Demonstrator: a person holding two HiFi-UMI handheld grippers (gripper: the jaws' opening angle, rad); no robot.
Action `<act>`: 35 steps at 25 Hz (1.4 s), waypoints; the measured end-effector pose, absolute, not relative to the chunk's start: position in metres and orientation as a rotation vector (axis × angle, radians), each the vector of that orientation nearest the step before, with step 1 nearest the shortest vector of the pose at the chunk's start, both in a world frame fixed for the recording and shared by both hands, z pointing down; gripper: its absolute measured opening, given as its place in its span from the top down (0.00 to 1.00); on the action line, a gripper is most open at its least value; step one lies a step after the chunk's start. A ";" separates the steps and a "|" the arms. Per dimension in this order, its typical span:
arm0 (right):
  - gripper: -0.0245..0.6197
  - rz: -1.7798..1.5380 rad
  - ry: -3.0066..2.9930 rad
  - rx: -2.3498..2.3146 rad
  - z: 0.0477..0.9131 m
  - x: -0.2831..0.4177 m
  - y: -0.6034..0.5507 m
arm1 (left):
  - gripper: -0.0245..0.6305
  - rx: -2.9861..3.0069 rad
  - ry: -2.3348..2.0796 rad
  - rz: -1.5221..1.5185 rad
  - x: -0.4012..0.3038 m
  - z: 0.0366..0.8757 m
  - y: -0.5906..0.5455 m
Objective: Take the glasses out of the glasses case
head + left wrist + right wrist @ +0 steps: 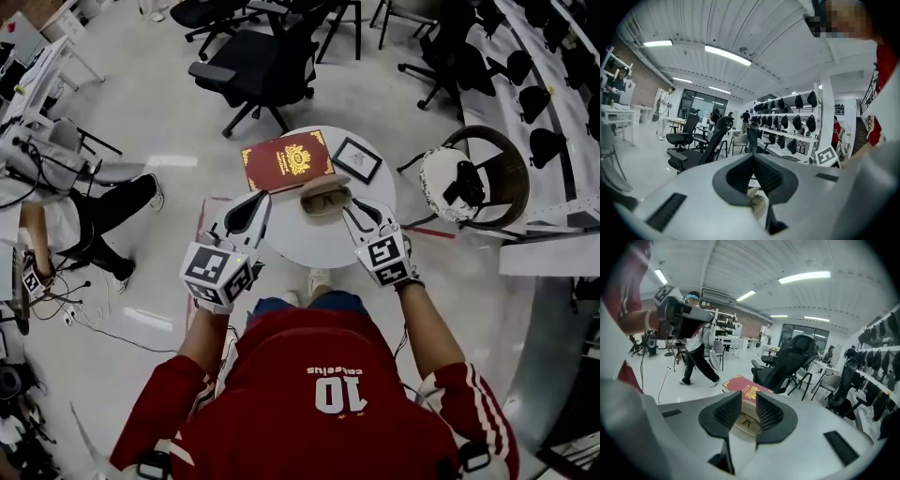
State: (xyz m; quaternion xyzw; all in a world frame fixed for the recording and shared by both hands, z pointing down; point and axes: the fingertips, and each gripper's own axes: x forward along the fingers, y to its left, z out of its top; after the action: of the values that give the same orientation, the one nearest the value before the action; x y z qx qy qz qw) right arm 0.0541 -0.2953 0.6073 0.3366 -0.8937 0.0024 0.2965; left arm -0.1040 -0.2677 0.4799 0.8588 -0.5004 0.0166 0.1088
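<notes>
Lying between left tongs [263, 199] and right tongs [351, 214]: glasses case [326, 200], nearer right.

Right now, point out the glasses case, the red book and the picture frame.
glasses case [321, 212]: head view, near rim.
red book [287, 159]: head view, cover's middle.
picture frame [357, 159]: head view, pane's centre.

Red jersey [281, 380], white-striped sleeve [476, 401]
A white 10 [335, 392] is printed on it; beyond the 10, the left gripper [251, 210] and right gripper [361, 214] are seen white-bodied, black-jawed, each fitted with a marker cube.
</notes>
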 end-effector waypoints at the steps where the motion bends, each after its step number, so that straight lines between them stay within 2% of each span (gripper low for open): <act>1: 0.80 -0.005 -2.365 0.874 0.618 0.054 -0.298 | 0.95 2.518 -1.477 0.054 -0.103 0.483 -0.270; 14: 0.81 -0.119 -2.216 0.610 0.733 0.040 -0.350 | 0.95 2.449 -1.469 0.114 -0.085 0.521 -0.312; 23: 0.82 -0.178 -2.091 0.443 0.812 0.024 -0.371 | 0.95 2.377 -1.510 0.165 -0.105 0.541 -0.316; 35: 0.82 -0.349 -1.946 0.315 0.848 0.016 -0.384 | 0.95 2.296 -1.531 0.149 -0.113 0.557 -0.307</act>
State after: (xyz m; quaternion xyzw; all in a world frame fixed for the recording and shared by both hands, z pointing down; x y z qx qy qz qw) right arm 0.0164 -0.3845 0.8477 0.1325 -0.8183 -0.1466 0.5397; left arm -0.1133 -0.3073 0.5575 0.8160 -0.5441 0.0529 0.1878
